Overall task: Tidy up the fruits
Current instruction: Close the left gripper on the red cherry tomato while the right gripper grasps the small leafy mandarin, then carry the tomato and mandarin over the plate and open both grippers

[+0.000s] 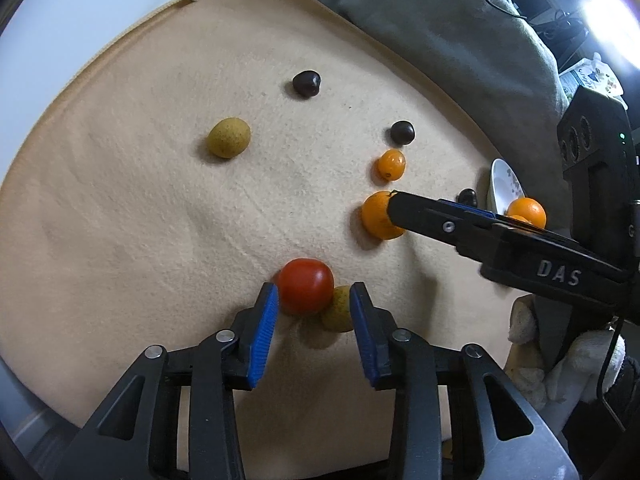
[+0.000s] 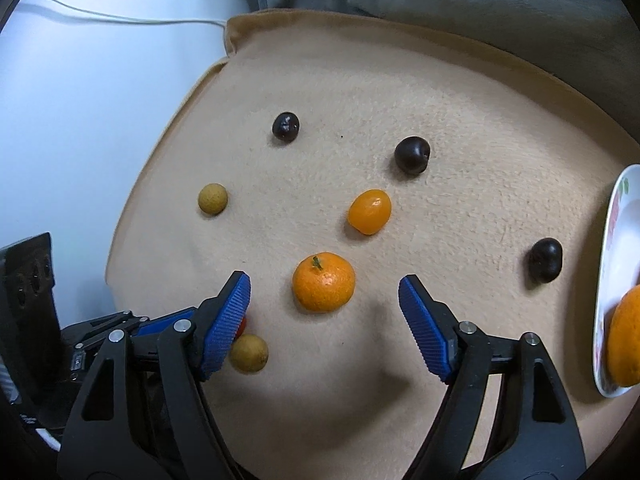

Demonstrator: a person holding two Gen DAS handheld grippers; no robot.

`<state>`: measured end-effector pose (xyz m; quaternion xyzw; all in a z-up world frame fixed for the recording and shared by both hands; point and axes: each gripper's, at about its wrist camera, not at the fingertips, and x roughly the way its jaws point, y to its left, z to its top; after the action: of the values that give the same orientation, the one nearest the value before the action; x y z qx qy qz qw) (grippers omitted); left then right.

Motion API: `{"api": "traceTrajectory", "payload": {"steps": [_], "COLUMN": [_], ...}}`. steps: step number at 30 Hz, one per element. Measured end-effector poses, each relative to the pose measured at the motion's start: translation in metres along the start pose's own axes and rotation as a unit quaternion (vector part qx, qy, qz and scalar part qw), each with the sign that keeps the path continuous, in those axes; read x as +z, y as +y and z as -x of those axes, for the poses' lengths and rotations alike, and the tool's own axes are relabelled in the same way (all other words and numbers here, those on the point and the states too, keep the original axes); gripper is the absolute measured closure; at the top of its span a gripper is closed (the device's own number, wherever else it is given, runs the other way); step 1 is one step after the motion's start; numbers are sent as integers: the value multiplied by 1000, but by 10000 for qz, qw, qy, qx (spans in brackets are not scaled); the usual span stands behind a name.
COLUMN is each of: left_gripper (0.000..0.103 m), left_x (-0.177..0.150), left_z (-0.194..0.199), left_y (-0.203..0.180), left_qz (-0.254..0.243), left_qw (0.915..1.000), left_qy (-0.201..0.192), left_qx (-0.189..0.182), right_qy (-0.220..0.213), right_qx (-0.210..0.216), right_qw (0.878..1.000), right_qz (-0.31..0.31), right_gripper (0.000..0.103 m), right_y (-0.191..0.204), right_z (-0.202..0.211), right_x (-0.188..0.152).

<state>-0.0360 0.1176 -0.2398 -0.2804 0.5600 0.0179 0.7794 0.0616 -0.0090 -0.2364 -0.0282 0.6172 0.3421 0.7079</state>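
On the beige cloth lie three dark plums: one far left, one in the middle, one near the plate. There are two yellowish fruits: one alone at the left, one just beside the red tomato. A small oval orange fruit sits beyond a round tangerine. On the white plate at the right edge I count what may be two more orange fruits, though the view is poor. The left tongs stand open, tomato and yellowish fruit between the pads, no clear contact. The right tongs are wide open around the tangerine, not touching it
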Motion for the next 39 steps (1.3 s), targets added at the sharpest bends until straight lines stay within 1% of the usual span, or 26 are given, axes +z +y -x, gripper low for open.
{"api": "traceTrajectory", "payload": {"steps": [3,7,11,14,16,18,20,24,28,34,39], "left_gripper": [70,70,75,75,75,75,75,75,76,76,76], "left_x": [0,-1,-2,-2,-1,-2,-1,0,0,2,5], "left_z": [-2,-3,-5,-7,-8,-8,-8,-8,-6,-5,-3], "left_y": [2,5,8,10,10,9,8,9,7,5,3], "left_qz": [44,44,81,147,138,111,88,66,9,-33,-80], "left_qw": [10000,10000,9999,9999,9999,9999,10000,10000,10000,9999,9998], "left_qy": [17,48,74,68,59,42,15,-20,-60,-98,-149], "left_qx": [-9,-2,10,-28,-20,-5,8,16,40,52,63], "right_qy": [74,156,226,242,257,278,290,240,185,43,-99], "right_qx": [-7,-21,-61,-76,-81,-71,4,-41,-1,6,-10], "right_qw": [10000,9999,9996,9996,9995,9995,9994,9993,9994,9994,9997], "right_qz": [-9,63,145,145,136,141,163,296,297,345,238], "right_gripper": [31,35,45,48,52,59,63,64,64,64,64], "right_y": [0,6,8,8,8,7,7,11,8,3,-8], "right_z": [-6,-14,-18,-22,-24,-25,-25,-25,-22,-4,10], "right_x": [1,4,3,5,6,6,6,5,5,-2,-4]}}
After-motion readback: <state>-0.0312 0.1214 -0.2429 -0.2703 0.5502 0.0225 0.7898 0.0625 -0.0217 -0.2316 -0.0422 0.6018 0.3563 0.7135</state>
